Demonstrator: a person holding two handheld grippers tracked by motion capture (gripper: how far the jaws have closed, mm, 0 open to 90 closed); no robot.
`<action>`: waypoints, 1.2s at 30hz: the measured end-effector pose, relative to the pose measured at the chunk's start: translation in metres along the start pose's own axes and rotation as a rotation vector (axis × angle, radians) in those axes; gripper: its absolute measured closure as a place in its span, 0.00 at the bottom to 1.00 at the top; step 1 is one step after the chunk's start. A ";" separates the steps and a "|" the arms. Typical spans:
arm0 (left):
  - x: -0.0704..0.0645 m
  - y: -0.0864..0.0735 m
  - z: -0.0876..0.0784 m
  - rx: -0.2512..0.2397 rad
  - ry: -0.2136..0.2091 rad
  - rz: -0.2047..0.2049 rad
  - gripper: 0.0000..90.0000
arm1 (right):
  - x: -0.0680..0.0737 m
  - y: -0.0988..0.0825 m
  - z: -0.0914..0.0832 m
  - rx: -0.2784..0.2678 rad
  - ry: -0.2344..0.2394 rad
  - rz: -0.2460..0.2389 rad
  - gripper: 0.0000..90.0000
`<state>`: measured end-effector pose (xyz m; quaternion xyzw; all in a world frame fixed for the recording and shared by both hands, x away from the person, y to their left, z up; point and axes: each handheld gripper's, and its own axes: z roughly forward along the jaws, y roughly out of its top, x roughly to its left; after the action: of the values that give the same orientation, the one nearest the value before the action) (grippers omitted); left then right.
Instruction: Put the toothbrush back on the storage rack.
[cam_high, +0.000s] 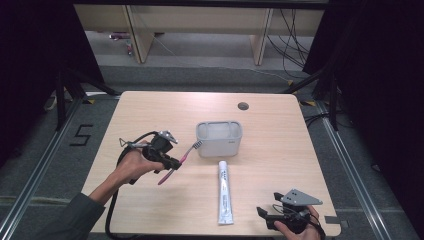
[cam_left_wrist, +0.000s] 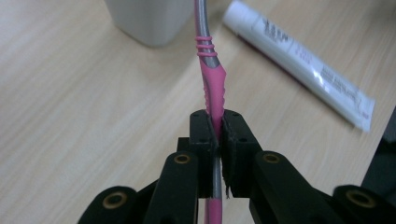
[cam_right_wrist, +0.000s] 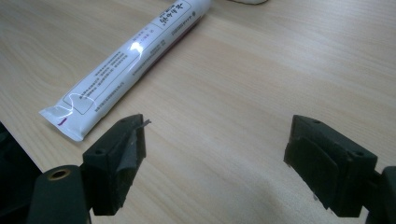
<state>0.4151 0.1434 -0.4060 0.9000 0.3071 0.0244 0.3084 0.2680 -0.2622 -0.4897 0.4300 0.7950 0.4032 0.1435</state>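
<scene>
A pink and grey toothbrush is held off the table at the left of the high view, its bristle head close to the grey cup. My left gripper is shut on its pink handle, pads pressed on both sides. A white toothpaste tube lies flat in front of the cup, cap toward it. My right gripper rests near the table's front right edge, jaws wide apart with bare wood between them; the tube's crimped end lies to its left.
The wooden table has a round cable hole at the back. Its front edge runs just under my right gripper. Black frame posts and a grey floor surround the table.
</scene>
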 end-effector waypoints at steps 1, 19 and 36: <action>0.001 0.000 -0.001 -0.032 -0.001 -0.017 0.92 | 0.000 0.000 0.000 -0.002 -0.001 0.004 0.23; 0.005 0.011 -0.009 -0.457 0.022 -0.123 0.92 | 0.000 0.000 0.000 -0.004 -0.008 0.017 0.23; 0.009 0.034 -0.006 -0.661 0.135 -0.130 0.92 | -0.002 0.001 0.000 -0.016 -0.009 -0.030 0.23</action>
<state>0.4393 0.1306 -0.3826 0.7264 0.3589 0.1623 0.5632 0.2697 -0.2635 -0.4893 0.4188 0.7973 0.4054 0.1566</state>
